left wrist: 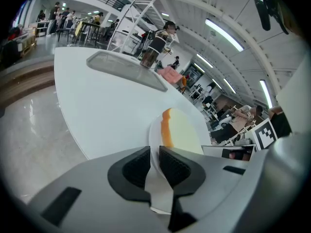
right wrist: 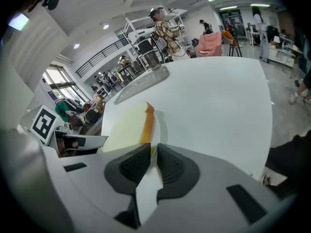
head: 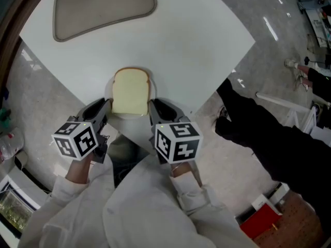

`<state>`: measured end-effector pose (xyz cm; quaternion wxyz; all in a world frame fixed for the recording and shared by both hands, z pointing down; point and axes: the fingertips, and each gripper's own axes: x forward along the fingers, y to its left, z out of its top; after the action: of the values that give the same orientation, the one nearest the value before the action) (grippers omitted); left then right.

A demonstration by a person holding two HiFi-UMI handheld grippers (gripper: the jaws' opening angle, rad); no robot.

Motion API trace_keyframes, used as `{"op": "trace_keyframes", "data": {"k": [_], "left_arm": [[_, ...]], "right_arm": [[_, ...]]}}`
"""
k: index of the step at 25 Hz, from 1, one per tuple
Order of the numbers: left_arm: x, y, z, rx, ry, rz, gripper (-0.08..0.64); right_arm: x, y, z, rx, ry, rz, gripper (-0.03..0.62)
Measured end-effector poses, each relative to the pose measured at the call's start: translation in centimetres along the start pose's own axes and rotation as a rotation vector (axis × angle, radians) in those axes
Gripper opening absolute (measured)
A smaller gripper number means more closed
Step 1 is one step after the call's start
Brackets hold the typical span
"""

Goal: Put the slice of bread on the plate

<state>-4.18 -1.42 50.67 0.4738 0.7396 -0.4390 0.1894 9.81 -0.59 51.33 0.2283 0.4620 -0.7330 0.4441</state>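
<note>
A pale slice of bread [head: 130,91] with a brown crust lies flat on a small white plate [head: 107,93] near the table's front corner. My left gripper [head: 106,107] is shut on the plate's left rim, and my right gripper [head: 153,107] is shut on its right rim. In the left gripper view the gripper [left wrist: 154,158] pinches the thin plate edge [left wrist: 155,130], with the bread [left wrist: 183,130] just beyond. The right gripper view shows that gripper [right wrist: 152,155] clamped on the rim [right wrist: 159,130], beside the bread [right wrist: 125,125].
The white table [head: 181,50] ends in a corner just in front of me, with floor on both sides. A grey oval tray [head: 103,6] lies at the far end. A person in dark clothes [head: 269,133] is at the right. A red box [head: 261,218] is on the floor.
</note>
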Motion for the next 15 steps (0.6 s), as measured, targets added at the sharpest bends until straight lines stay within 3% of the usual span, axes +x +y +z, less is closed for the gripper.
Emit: {"op": "trace_keyframes", "data": {"k": [15], "left_arm": [[-1.3,-0.9,0.8,-0.002,-0.033,0.017,0.061]], "right_arm": [[-0.9,0.7,2.3,-0.048,-0.029,0.027,0.046]]}}
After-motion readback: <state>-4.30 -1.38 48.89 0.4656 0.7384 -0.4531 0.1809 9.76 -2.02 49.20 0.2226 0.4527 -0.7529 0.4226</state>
